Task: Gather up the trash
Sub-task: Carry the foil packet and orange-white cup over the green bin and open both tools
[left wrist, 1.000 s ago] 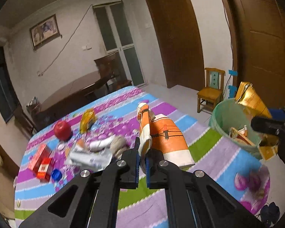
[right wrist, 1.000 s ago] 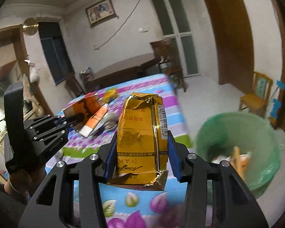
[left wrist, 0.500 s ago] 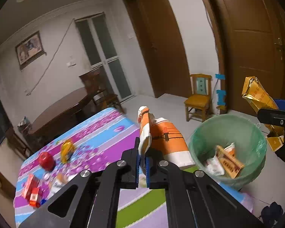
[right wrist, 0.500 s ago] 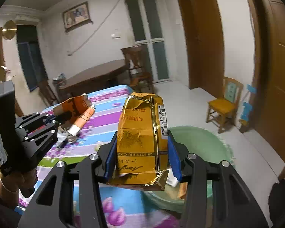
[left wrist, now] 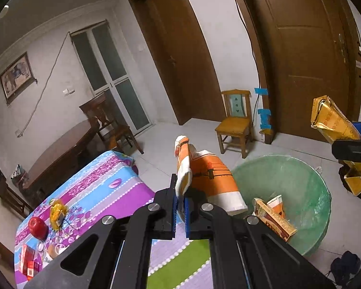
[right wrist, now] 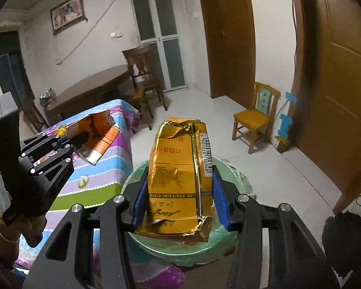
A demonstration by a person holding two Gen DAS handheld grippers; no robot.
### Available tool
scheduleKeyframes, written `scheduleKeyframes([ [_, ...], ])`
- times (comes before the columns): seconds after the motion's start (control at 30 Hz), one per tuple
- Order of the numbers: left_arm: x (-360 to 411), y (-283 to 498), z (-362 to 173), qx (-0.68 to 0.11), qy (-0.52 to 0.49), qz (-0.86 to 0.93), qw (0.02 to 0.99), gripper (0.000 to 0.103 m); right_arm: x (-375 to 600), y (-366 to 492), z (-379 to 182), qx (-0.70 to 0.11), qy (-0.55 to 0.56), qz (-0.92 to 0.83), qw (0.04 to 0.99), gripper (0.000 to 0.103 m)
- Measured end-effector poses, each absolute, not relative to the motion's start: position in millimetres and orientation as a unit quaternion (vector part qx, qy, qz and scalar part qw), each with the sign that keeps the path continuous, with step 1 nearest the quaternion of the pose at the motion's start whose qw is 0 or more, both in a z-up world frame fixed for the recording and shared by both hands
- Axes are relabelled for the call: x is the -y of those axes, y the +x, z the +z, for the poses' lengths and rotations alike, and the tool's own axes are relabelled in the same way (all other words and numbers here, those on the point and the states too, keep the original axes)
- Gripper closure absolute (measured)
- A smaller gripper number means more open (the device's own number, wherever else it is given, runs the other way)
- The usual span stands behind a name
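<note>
My left gripper [left wrist: 179,198] is shut on an orange and white carton [left wrist: 209,180] and holds it just left of the green lined trash bin [left wrist: 308,187]. It also shows in the right wrist view [right wrist: 93,136]. My right gripper [right wrist: 179,192] is shut on a crumpled gold cigarette carton [right wrist: 178,180], held above the bin [right wrist: 235,238]. The gold carton shows at the right in the left wrist view [left wrist: 334,125]. The bin holds some packaging [left wrist: 274,216].
The table with the striped floral cloth [left wrist: 103,192] carries a red apple [left wrist: 38,227], a yellow wrapper [left wrist: 57,214] and red boxes [left wrist: 27,261]. A small wooden chair [left wrist: 235,120] and brown doors [left wrist: 310,55] stand behind the bin.
Both grippers have swung right, away from the table towards the bin, each with its carton. The right gripper now holds the gold carton over the bin.
</note>
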State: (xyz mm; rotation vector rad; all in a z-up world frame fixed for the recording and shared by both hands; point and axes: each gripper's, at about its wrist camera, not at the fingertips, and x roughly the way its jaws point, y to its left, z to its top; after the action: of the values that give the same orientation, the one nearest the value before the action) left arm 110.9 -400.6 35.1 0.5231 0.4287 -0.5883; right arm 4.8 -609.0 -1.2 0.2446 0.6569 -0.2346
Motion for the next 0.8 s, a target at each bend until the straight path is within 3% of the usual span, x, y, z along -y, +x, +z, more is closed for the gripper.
scheduleKeyframes([
  [0.8,450.3,140.5,-24.6,-0.278,0.258,-0.368,0.849,0.097,638.8,23.7,-35.2,-0.382,0.14,-0.125,0.905,0.057],
])
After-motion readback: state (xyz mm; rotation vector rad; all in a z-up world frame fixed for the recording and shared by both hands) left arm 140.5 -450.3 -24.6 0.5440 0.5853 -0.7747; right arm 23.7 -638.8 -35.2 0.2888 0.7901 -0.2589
